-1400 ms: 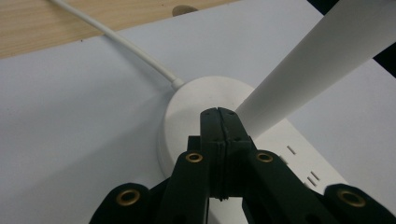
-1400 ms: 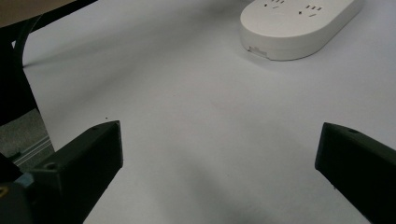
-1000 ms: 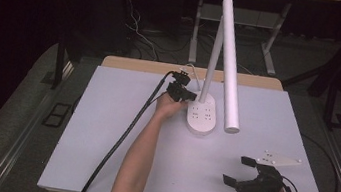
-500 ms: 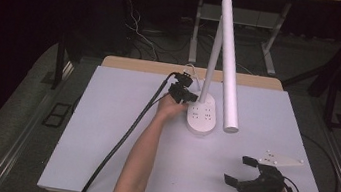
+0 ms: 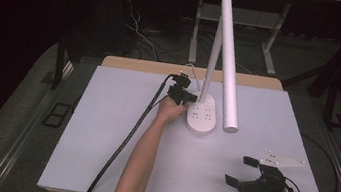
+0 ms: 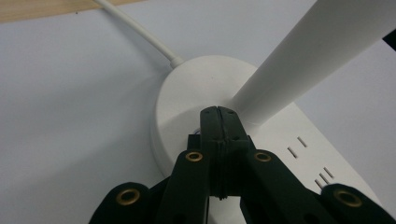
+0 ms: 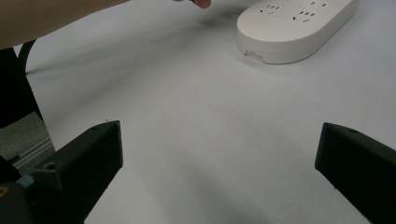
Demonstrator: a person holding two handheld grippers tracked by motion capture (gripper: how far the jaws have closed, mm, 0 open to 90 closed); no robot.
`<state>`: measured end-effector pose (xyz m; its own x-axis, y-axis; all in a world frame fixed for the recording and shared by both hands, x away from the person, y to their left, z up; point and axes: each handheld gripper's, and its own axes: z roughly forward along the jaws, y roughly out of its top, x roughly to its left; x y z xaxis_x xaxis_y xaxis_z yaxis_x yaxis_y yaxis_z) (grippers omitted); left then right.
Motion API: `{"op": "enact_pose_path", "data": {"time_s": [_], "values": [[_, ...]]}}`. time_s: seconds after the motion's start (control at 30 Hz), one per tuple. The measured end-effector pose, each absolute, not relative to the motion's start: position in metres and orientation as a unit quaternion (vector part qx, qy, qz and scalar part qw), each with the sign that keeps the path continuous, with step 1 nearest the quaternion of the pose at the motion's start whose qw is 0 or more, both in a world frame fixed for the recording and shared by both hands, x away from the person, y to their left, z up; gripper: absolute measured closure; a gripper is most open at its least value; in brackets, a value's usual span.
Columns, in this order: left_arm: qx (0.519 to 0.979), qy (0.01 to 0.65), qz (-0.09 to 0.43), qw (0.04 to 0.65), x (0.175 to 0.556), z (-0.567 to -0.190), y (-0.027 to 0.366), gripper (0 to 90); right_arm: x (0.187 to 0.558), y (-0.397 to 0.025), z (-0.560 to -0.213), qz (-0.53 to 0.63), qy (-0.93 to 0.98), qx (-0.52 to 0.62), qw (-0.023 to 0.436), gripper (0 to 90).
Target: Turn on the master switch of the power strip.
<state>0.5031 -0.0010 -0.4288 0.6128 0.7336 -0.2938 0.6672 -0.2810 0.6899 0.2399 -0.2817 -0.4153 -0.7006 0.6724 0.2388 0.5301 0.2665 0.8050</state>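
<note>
Overall, I find little changed from half a second ago. My left gripper (image 6: 218, 114) remains at the back of the desk (image 5: 103, 132), its jaws pressed together with nothing between them, tips resting on the lamp base (image 6: 187, 93) just beside the foot of the white stem (image 6: 299, 56). I cannot tell whether they press a button there. The white cable (image 6: 140, 30) leaves the base toward the desk's far edge. The lamp base (image 5: 202, 114) stands near the middle of that far edge, its tube head (image 5: 228, 64) slanting forward over it. My right gripper (image 5: 247, 173) stays near the front right corner, jaws spread wide and empty, hovering over bare desk, well apart from the lamp base (image 7: 294, 28).
</note>
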Motion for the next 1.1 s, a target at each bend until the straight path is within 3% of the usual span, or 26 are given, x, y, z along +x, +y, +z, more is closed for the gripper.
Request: {"op": "enact_pose_path", "data": {"time_s": [0.87, 1.1], "values": [[0.789, 0.442, 0.032, 0.426, 0.505, -0.426, 0.006, 90.0, 0.24, -0.284, -0.416, 0.475, 0.789, 0.383, 0.077, 0.3], [0.794, 0.417, 0.044, 0.44, 0.5, -0.413, 0.011, 89.7, 0.241, -0.285, -0.416, 0.475, 0.789, 0.383, 0.077, 0.3]]}}
